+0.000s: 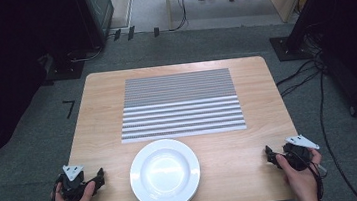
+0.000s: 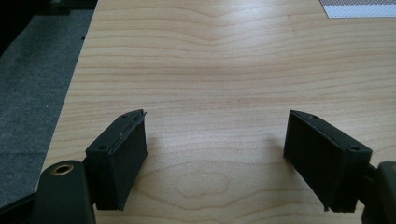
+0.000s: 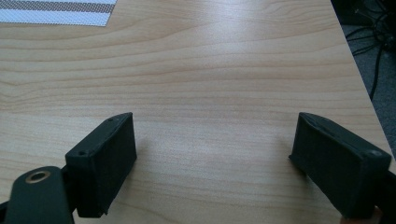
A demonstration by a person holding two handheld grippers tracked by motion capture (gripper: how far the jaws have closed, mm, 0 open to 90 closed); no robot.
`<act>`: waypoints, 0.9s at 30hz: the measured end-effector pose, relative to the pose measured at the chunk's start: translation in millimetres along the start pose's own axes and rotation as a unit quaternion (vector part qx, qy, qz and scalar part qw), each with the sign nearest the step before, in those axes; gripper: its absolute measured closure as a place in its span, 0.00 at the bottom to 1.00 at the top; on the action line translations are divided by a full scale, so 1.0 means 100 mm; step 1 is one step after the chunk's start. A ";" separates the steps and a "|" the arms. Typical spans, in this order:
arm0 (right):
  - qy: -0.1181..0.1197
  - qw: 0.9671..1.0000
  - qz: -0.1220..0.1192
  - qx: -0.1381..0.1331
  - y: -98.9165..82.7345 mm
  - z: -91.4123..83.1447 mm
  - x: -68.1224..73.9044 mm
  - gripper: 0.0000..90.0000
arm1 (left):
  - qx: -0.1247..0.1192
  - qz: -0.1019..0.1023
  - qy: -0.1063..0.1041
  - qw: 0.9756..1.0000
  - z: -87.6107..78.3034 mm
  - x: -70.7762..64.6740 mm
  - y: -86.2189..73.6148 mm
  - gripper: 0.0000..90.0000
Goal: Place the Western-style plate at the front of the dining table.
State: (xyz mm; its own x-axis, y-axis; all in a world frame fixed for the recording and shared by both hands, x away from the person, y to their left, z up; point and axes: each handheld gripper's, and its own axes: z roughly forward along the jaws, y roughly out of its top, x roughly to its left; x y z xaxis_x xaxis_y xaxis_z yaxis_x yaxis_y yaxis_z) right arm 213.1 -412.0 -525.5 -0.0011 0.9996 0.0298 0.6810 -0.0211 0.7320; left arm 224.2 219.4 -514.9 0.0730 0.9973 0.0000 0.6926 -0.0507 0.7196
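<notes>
A white round plate [image 1: 164, 174] sits near the front edge of the wooden table [image 1: 103, 118], in the middle. Behind it lies a grey-and-white striped placemat [image 1: 181, 104]. My left gripper [image 1: 97, 179] rests at the front left corner, held in a hand, left of the plate. My right gripper [image 1: 272, 157] rests at the front right corner, right of the plate. In the left gripper view the jaws of the left gripper [image 2: 215, 158] stand wide apart over bare wood. The right gripper [image 3: 215, 163] is likewise open with nothing between its jaws.
A corner of the placemat [image 2: 357, 8] lies at the top right of the left gripper view, and the same placemat [image 3: 56, 11] at the top left of the right gripper view. Grey carpet [image 1: 43, 124] surrounds the table. Cables [image 1: 315, 81] run on the floor at right.
</notes>
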 end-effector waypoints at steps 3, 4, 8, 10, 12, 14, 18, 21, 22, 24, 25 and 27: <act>0.001 1.000 0.000 0.000 0.00 0.00 0.00 0.15 | 0.005 -0.010 -0.004 1.000 -0.01 -0.01 0.01 0.22; 0.001 1.000 0.001 0.000 0.00 0.00 0.00 0.15 | 0.003 -0.017 -0.012 1.000 -0.01 -0.02 0.02 0.21; 0.008 1.000 0.012 -0.003 0.00 -0.01 -0.01 0.16 | -0.021 -0.034 -0.036 0.999 -0.08 -0.06 0.05 0.20; 0.016 1.000 0.019 -0.002 0.01 -0.01 0.00 0.16 | -0.027 -0.035 -0.042 0.998 -0.10 -0.07 0.07 0.20; 0.019 1.000 0.021 -0.003 0.02 -0.01 0.00 0.16 | -0.043 -0.037 -0.056 0.997 -0.14 -0.09 0.08 0.20; 0.020 1.000 0.021 -0.009 0.03 -0.03 0.03 0.16 | -0.055 -0.041 -0.073 0.995 -0.17 -0.13 0.10 0.20; 0.022 0.999 0.020 -0.018 0.05 -0.05 0.07 0.16 | -0.052 -0.038 -0.088 0.994 -0.17 -0.19 0.11 0.20; 0.024 0.999 0.019 -0.023 0.05 -0.07 0.10 0.16 | -0.055 -0.038 -0.094 0.993 -0.18 -0.22 0.11 0.20; 0.026 0.999 0.019 -0.025 0.05 -0.08 0.11 0.16 | -0.059 -0.034 -0.097 0.993 -0.20 -0.24 0.11 0.20; 0.029 0.999 0.019 -0.029 0.05 -0.09 0.13 0.16 | -0.062 -0.031 -0.099 0.993 -0.21 -0.27 0.11 0.20; 0.030 0.999 0.019 -0.030 0.06 -0.09 0.15 0.16 | -0.063 -0.031 -0.102 0.992 -0.22 -0.27 0.11 0.20; 0.036 0.999 0.017 -0.035 0.06 -0.10 0.18 0.16 | -0.064 -0.032 -0.105 0.992 -0.23 -0.28 0.11 0.20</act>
State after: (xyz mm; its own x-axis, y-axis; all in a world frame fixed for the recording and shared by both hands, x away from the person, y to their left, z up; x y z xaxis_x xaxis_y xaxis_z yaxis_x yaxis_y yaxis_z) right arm 209.7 -394.4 -513.5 -0.0324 0.9942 0.1023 0.6293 -0.0592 0.7749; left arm 213.4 191.7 -491.2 0.1884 0.9648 -0.1833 0.6041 0.0333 0.7962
